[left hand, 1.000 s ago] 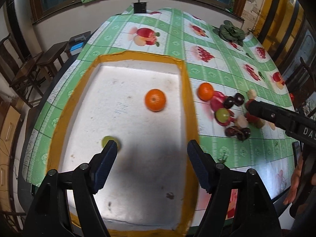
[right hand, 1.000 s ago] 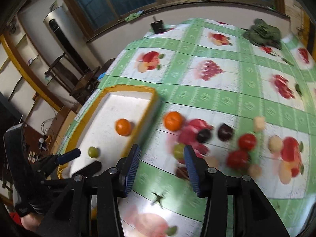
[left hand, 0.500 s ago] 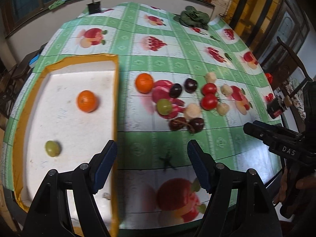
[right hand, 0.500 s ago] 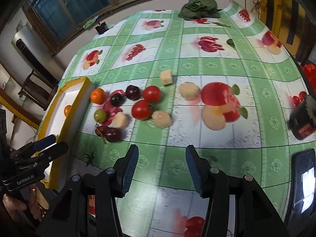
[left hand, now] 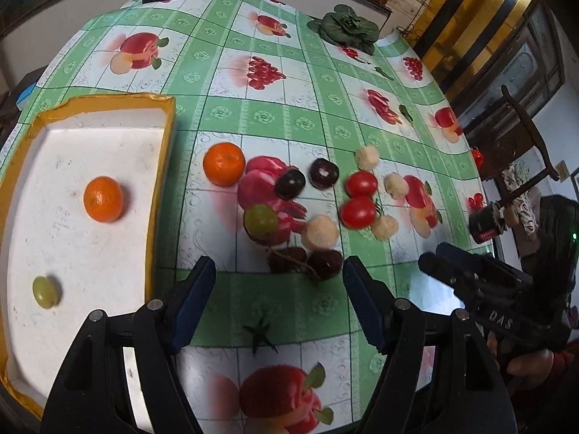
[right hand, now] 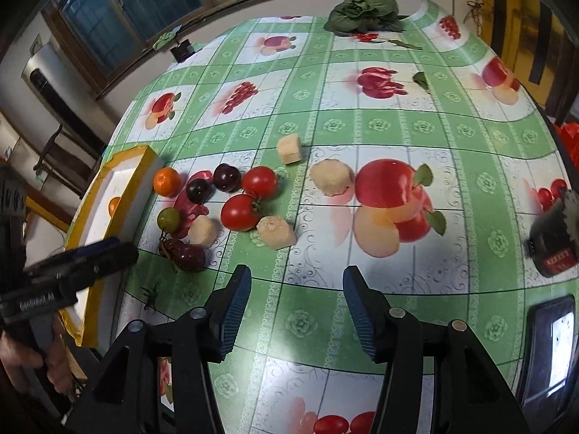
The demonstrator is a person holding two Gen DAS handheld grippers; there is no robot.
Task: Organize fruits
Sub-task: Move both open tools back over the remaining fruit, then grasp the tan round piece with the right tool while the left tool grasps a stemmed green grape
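Observation:
A white tray with a yellow rim (left hand: 159, 166) sits at the left and holds an orange (left hand: 103, 199) and a green grape (left hand: 46, 292). On the tablecloth to its right lie a second orange (left hand: 223, 163), a green grape (left hand: 260, 220), dark plums (left hand: 289, 182), two tomatoes (left hand: 358, 211), pale peeled pieces (left hand: 320, 232) and dark grapes on a stem (left hand: 307, 262). My left gripper (left hand: 278, 303) is open and empty, just short of the dark grapes. My right gripper (right hand: 295, 307) is open and empty, near the pale piece (right hand: 277, 232) and tomatoes (right hand: 239, 212).
A leafy green vegetable (left hand: 343, 29) lies at the table's far end. A black and red device (right hand: 553, 246) and a phone (right hand: 550, 350) lie at the right edge. A loose green stem (left hand: 260, 332) lies on the cloth near my left gripper. Chairs stand beyond the table edges.
My left gripper has swung right from over the tray to the fruit cluster on the cloth. My right gripper has drawn back right and nearer the table's front edge. Both stay open.

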